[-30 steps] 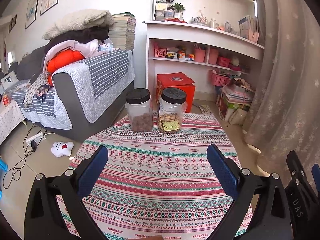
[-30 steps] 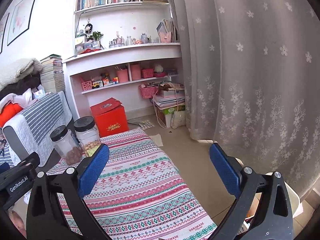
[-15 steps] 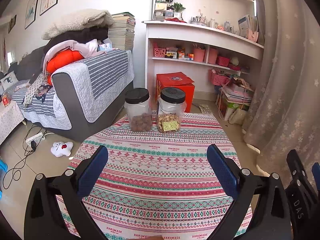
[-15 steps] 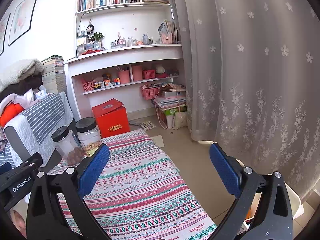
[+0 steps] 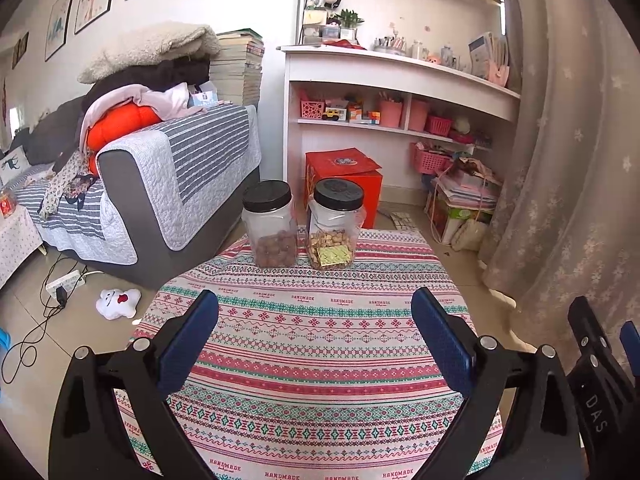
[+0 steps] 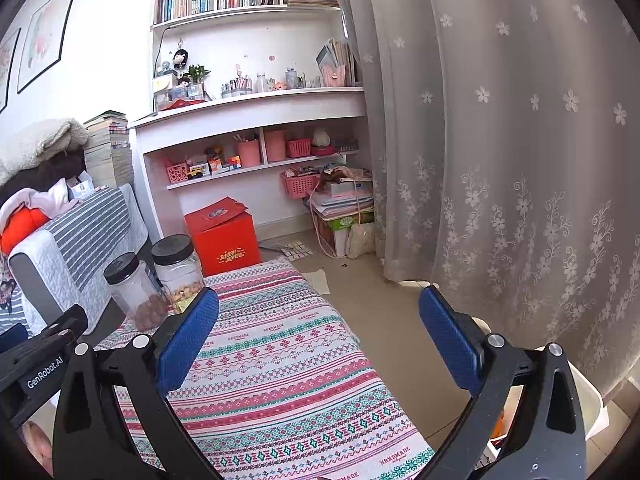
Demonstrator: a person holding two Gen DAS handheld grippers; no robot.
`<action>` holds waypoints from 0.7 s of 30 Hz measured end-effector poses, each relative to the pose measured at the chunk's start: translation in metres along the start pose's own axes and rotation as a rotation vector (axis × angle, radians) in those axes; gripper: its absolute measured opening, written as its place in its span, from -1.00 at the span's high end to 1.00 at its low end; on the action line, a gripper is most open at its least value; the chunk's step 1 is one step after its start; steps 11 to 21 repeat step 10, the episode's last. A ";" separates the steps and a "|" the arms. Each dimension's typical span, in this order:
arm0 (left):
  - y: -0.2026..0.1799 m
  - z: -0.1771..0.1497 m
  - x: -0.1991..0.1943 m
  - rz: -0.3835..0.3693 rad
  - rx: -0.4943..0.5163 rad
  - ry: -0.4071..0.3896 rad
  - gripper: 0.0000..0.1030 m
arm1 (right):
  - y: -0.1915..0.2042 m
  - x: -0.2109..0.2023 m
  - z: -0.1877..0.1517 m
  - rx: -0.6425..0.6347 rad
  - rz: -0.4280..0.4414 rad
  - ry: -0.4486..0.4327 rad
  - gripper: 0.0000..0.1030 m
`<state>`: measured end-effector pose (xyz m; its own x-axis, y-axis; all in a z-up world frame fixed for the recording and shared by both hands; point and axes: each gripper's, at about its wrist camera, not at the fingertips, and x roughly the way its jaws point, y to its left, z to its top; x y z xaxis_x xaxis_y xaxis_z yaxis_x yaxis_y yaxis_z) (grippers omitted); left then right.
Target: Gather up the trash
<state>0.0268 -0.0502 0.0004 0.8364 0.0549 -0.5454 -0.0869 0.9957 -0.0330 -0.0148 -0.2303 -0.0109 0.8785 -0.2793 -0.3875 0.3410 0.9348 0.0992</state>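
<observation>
Patterned cloth covers the bench (image 5: pixel 316 344), bare but for 2 jars (image 5: pixel 300 224) ahead; both hand-held grippers, left (image 5: pixel 316 336) and right (image 6: pixel 320 336), gape empty, a white bin (image 6: pixel 588 400) nearest the right.

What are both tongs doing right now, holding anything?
Left tongs: open, empty, above the patterned tablecloth.
Right tongs: open, empty, over the tablecloth's edge.

Two jars (image 5: pixel 272 224) on patterned tablecloth (image 5: pixel 312 344)
</observation>
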 end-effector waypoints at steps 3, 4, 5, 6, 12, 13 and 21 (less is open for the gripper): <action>0.000 -0.001 0.002 -0.007 -0.002 0.010 -0.82 | 0.000 0.000 0.000 -0.002 0.000 -0.001 -0.86; -0.001 -0.001 0.001 -0.003 0.000 0.006 -0.82 | 0.001 0.000 0.000 -0.003 0.000 -0.002 -0.86; -0.001 0.000 0.000 0.002 0.004 -0.001 -0.82 | 0.001 0.000 -0.001 -0.003 0.000 -0.003 -0.86; -0.002 0.000 -0.002 0.008 0.007 -0.008 -0.82 | 0.001 0.000 0.000 -0.002 0.001 -0.002 -0.86; -0.005 0.001 -0.007 0.014 0.010 -0.028 -0.84 | 0.001 0.000 -0.001 -0.002 -0.004 -0.004 -0.86; -0.005 0.001 -0.007 0.014 0.010 -0.028 -0.84 | 0.001 0.000 -0.001 -0.002 -0.004 -0.004 -0.86; -0.005 0.001 -0.007 0.014 0.010 -0.028 -0.84 | 0.001 0.000 -0.001 -0.002 -0.004 -0.004 -0.86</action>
